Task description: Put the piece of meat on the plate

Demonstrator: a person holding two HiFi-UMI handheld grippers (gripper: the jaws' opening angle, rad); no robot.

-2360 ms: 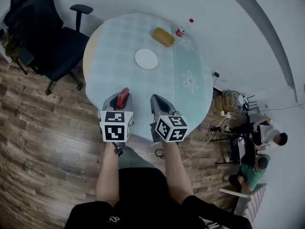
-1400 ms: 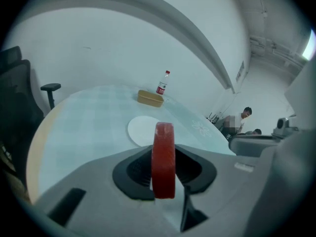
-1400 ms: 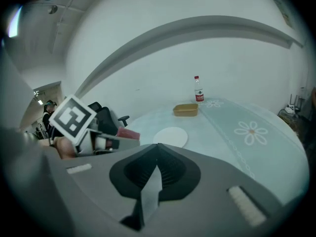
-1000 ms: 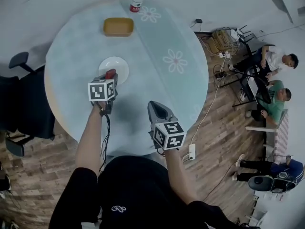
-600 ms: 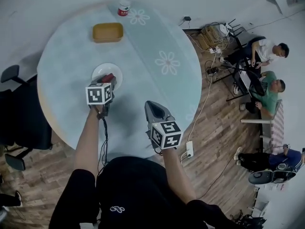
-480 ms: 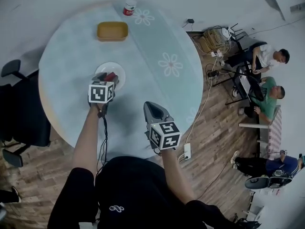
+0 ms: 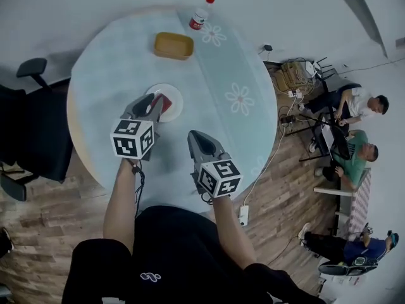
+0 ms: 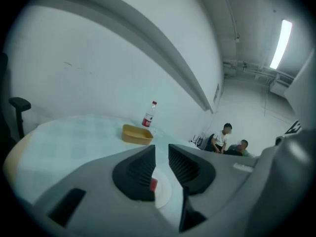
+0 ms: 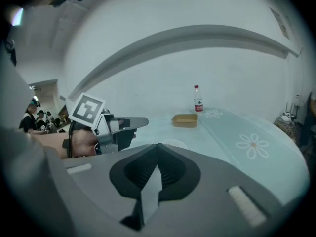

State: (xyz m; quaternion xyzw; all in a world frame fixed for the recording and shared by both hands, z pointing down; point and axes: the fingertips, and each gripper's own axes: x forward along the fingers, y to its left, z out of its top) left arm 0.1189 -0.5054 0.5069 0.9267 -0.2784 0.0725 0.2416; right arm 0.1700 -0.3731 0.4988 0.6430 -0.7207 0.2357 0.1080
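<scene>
The red piece of meat point(image 7: 164, 101) lies on the white plate point(image 7: 174, 108), left of the middle of the round table point(image 7: 120, 62). My left gripper point(image 7: 149, 101) hangs above the plate's near left edge. Its jaws are closing with nothing between them. Through their gap in the left gripper view point(image 8: 161, 164) the meat point(image 8: 153, 184) and plate point(image 8: 164, 194) show below. My right gripper point(image 7: 201, 143) is shut and holds nothing, over the table's near side. In the right gripper view point(image 9: 157, 149) the left gripper point(image 9: 129, 124) hovers at the left, beside the plate point(image 9: 175, 144).
A yellow tray point(image 7: 173, 45) and a red-capped bottle point(image 7: 200, 16) stand at the table's far side. A black chair point(image 7: 25, 119) is at the left. People point(image 7: 354, 125) sit to the right amid cables on the wood floor.
The left gripper let go of the meat over the plate, then rose and drew back while its jaws narrowed again. The meat now lies on the plate. The right gripper shifted slightly.
</scene>
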